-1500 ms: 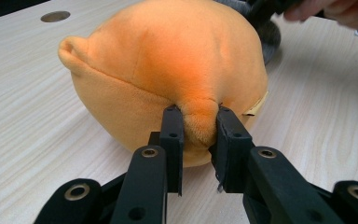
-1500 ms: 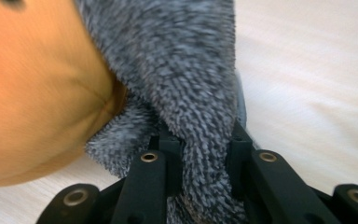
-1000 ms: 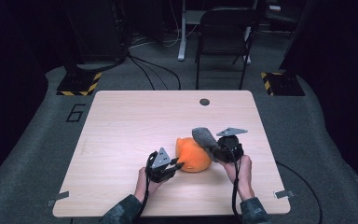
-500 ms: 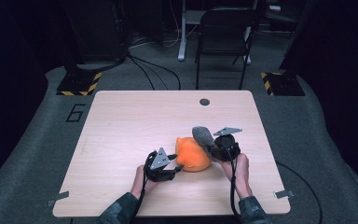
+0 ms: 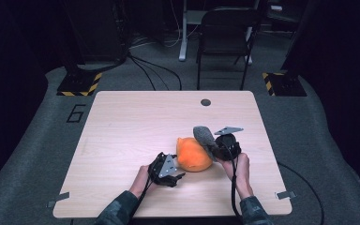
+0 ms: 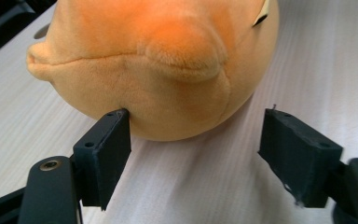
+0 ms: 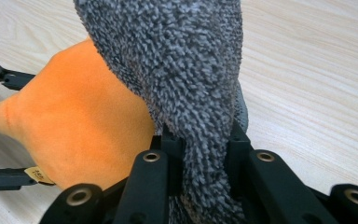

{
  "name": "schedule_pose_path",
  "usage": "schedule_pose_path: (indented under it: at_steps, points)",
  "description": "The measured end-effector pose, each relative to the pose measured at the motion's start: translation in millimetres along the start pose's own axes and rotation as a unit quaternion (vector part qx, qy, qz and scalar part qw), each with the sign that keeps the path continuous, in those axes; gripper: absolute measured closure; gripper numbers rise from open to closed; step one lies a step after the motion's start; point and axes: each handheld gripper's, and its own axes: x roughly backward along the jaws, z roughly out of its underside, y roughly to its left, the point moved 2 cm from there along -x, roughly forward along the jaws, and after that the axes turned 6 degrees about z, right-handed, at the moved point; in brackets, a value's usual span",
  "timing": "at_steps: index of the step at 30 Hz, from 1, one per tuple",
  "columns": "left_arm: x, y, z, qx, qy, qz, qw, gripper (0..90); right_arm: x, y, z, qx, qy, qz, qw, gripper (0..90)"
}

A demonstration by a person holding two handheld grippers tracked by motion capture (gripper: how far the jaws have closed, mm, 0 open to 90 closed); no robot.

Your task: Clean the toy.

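A dark room with grey carpet surrounds one pale wooden table (image 5: 122, 140); one black chair (image 5: 225, 42) stands beyond its far edge. On the table's near half lies one orange plush toy (image 5: 193, 154) with one grey fuzzy cloth (image 5: 205, 137) against it. The right gripper (image 7: 200, 149) is clamped on the cloth. The left gripper (image 6: 196, 140), jaws just opened, stands apart, one pad touching the toy.

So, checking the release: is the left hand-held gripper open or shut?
Open: the left hand-held gripper has just been opening; only one pad touches the orange plush.
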Motion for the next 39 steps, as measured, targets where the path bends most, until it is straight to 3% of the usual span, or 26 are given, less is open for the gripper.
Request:
schedule_pose_path:
  at_steps: [12, 18, 24, 27, 32, 33, 34, 35, 39]
  points:
    - [-6.2, 4.8, 4.0, -0.004, 0.000, -0.014, 0.9999, 32.1, -1.8, 1.7, -0.6, -0.002, 0.002, -0.004, 1.0000, 76.2]
    - [-9.0, 2.8, 1.9, -0.016, -0.003, -0.028, 0.9995, 46.4, -2.0, 1.1, 0.2, -0.006, 0.002, -0.003, 1.0000, 76.2]
    - [-10.6, 3.1, 0.4, -0.006, 0.006, -0.029, 0.9995, 72.1, 0.3, 0.4, 0.0, -0.013, -0.007, -0.013, 0.9998, 76.1]
    - [-10.0, 3.2, 0.7, 0.001, 0.002, -0.030, 0.9995, 77.0, 8.9, -8.6, -0.8, -0.025, -0.030, -0.022, 0.9990, 76.1]
    - [-9.9, 3.5, 0.5, 0.006, 0.002, -0.036, 0.9993, 79.7, 33.3, -48.4, 6.3, -0.076, -0.057, 0.009, 0.9955, 76.0]
    - [-9.9, 3.5, 0.5, 0.006, 0.002, -0.036, 0.9993, 81.6, 33.3, -48.4, 6.3, -0.076, -0.057, 0.009, 0.9955, 76.0]
    - [-10.5, 3.2, 0.3, 0.007, 0.004, -0.034, 0.9994, 81.6, 36.0, -62.2, 15.1, -0.099, -0.054, 0.015, 0.9935, 75.9]
    - [-10.9, 3.0, -0.1, 0.006, 0.004, -0.037, 0.9993, 82.3, 34.5, -66.5, 19.0, -0.102, -0.048, 0.019, 0.9934, 75.9]
    - [-11.6, 2.7, -1.3, 0.015, 0.000, -0.042, 0.9990, 83.9, 22.0, -71.8, 27.9, -0.111, -0.028, 0.017, 0.9932, 75.9]
